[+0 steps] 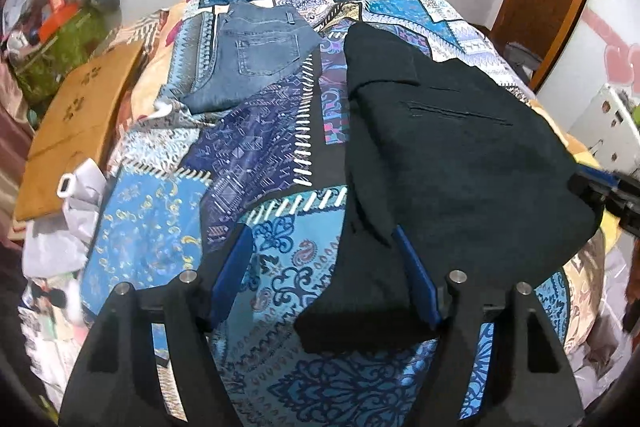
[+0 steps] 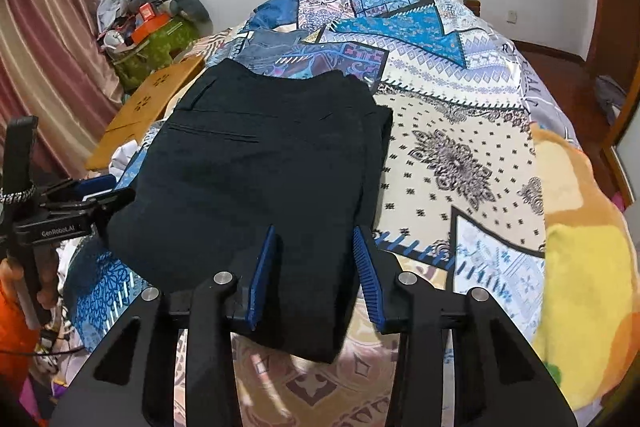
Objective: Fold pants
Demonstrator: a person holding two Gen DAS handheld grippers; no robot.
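Black pants [image 2: 256, 179] lie folded on the patterned bedspread [image 2: 460, 155], back pocket slit facing up; they also show in the left wrist view [image 1: 460, 163]. My left gripper [image 1: 322, 251] is open, its jaws spread wide over the near left corner of the pants, and holds nothing. My right gripper [image 2: 314, 251] is open, its blue pads [image 2: 366, 267] astride the near edge of the pants. The left gripper also appears at the left edge of the right wrist view [image 2: 96, 199].
Folded blue jeans [image 1: 252, 63] lie farther back on the bed. A wooden board [image 1: 80, 123] and a cluttered green bag [image 1: 60, 39] are off the left side. A yellow plush blanket [image 2: 584, 247] lies at the right. Crumpled white cloth [image 1: 76, 203] sits by the bed's left edge.
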